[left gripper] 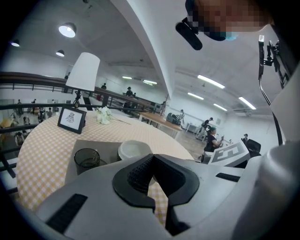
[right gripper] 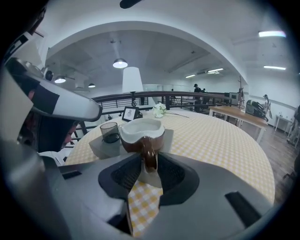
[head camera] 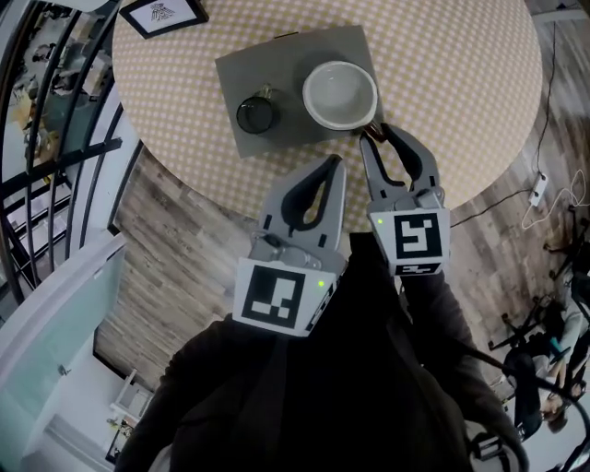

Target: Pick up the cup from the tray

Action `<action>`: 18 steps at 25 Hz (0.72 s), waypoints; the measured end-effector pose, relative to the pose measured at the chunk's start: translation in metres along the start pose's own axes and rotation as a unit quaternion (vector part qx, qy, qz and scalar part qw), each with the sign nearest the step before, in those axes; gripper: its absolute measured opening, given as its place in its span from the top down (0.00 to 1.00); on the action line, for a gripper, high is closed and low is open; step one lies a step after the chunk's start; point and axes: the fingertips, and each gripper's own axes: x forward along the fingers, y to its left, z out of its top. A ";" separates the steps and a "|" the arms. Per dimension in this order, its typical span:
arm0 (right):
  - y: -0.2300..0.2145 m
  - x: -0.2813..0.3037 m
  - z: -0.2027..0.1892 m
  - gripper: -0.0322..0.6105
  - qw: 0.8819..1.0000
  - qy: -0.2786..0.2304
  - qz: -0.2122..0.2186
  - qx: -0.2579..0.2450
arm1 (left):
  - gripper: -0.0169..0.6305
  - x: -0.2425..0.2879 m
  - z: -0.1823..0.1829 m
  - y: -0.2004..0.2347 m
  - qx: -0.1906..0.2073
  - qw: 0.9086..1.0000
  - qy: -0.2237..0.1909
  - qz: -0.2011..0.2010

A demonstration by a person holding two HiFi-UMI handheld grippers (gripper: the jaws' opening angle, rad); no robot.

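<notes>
A brown cup [head camera: 339, 95] with a white inside stands on the right part of a grey tray [head camera: 277, 55] on the round checked table. My right gripper [head camera: 380, 134] is at the cup's near side, open, with the cup's handle [right gripper: 150, 157] between its jaws and a little room on each side. A dark glass [head camera: 255, 113] stands on the tray to the left of the cup [right gripper: 140, 131]. My left gripper [head camera: 336, 164] hangs shut and empty at the table's near edge, short of the tray [left gripper: 93, 145].
A framed picture [head camera: 164, 14] stands at the table's far left, with a white lamp [left gripper: 83, 72] and small flowers [left gripper: 103, 115] beyond it. A black railing [head camera: 37, 138] runs along the left. Wood floor lies below the table's near edge.
</notes>
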 end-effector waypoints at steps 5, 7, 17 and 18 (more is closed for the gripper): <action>0.002 0.010 0.006 0.81 0.999 -0.024 0.010 -0.027 | 0.96 0.003 -0.007 0.014 -0.013 1.000 0.008 0.010; 0.004 0.011 0.011 0.81 0.997 -0.043 0.017 -0.054 | 0.96 0.005 -0.009 0.016 -0.016 1.000 0.010 0.011; 0.017 0.014 0.002 0.85 0.987 -0.046 0.065 -0.141 | 0.96 0.001 -0.015 0.017 -0.019 1.000 0.014 0.014; 0.016 0.014 0.002 0.85 0.987 -0.047 0.066 -0.142 | 0.96 0.001 -0.015 0.017 -0.018 1.000 0.014 0.015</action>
